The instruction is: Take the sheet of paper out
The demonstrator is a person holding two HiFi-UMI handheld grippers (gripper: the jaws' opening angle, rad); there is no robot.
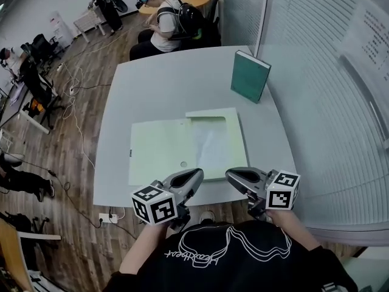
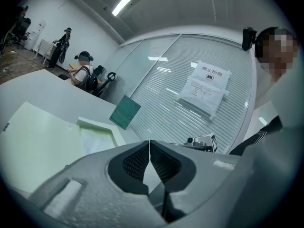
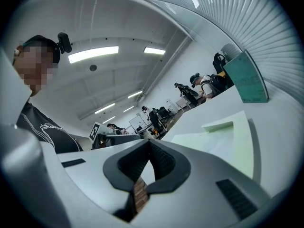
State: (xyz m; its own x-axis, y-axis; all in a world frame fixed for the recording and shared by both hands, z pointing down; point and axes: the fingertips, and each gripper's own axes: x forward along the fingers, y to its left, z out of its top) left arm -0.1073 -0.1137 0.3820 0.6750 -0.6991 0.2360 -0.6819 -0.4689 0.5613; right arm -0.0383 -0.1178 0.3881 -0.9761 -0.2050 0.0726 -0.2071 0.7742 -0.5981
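A pale green folder (image 1: 163,151) lies open on the grey table (image 1: 176,84), its flap spread to the left. A white sheet of paper (image 1: 211,145) rests in its right-hand pocket. My left gripper (image 1: 194,176) and right gripper (image 1: 233,176) hover at the table's near edge, tips pointing at each other just in front of the folder. Both are shut, with nothing between the jaws. The left gripper view shows its shut jaws, the left gripper (image 2: 150,142), the folder (image 2: 42,137) and the paper (image 2: 96,140). The right gripper view shows the right gripper (image 3: 149,141) shut, with the folder (image 3: 240,139) beyond it.
A green book (image 1: 250,75) stands upright at the table's far right. A glass wall with blinds (image 1: 328,102) runs along the right side. A person (image 1: 173,23) sits beyond the far edge. A power strip (image 1: 109,217) and cables lie on the wooden floor at left.
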